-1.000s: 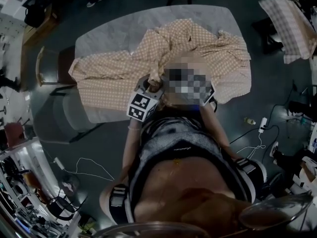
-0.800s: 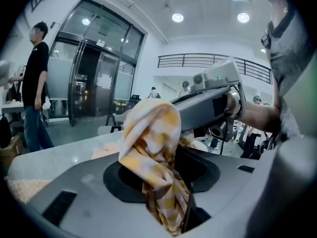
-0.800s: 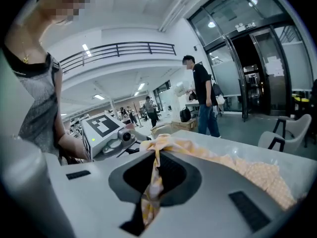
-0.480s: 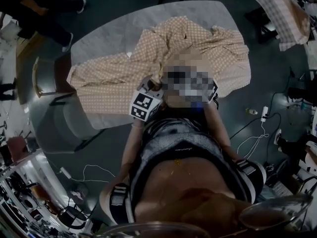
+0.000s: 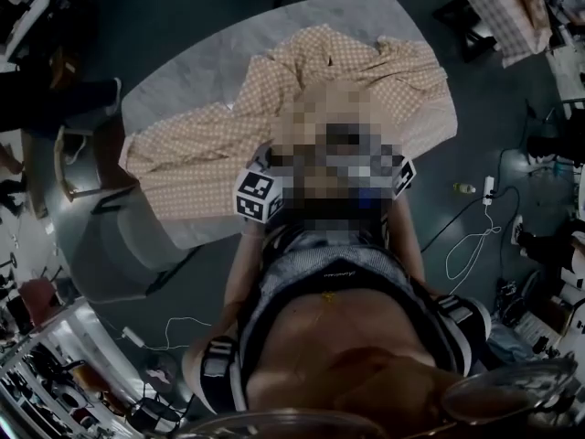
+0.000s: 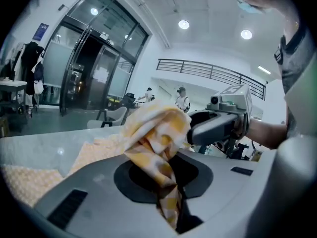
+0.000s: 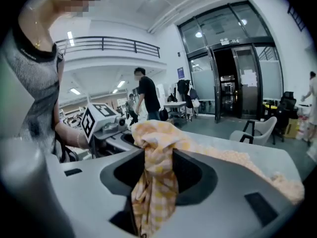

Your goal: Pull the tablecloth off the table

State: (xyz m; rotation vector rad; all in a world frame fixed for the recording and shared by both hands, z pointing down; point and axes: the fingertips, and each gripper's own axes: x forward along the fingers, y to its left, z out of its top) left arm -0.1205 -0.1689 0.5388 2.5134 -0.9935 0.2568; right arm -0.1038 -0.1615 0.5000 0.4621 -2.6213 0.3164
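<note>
An orange checked tablecloth (image 5: 210, 144) lies crumpled across the grey oval table (image 5: 183, 67). Both grippers are held close together at its near side. In the head view only the left marker cube (image 5: 259, 195) and the right marker cube (image 5: 402, 176) show, the jaws being hidden. The left gripper (image 6: 171, 205) is closing, and a twisted fold of the tablecloth (image 6: 153, 133) is pinched in its narrow gap. The right gripper (image 7: 148, 207) is opening, and a bunch of tablecloth (image 7: 158, 148) still hangs loosely between its jaws. Each gripper view shows the other gripper just beyond the bunch.
A grey chair (image 5: 87, 158) stands at the table's left end. Another checked cloth (image 5: 498, 7) lies on furniture at the top right. White cables (image 5: 475, 245) trail on the floor to the right. A person (image 7: 147, 95) stands beyond the table, near a pale chair (image 7: 260, 128).
The head view has drifted, so table and cloth sit a little higher and further left. The two marker cubes stay together at the cloth's near side. A bystander at the left has moved down the picture.
</note>
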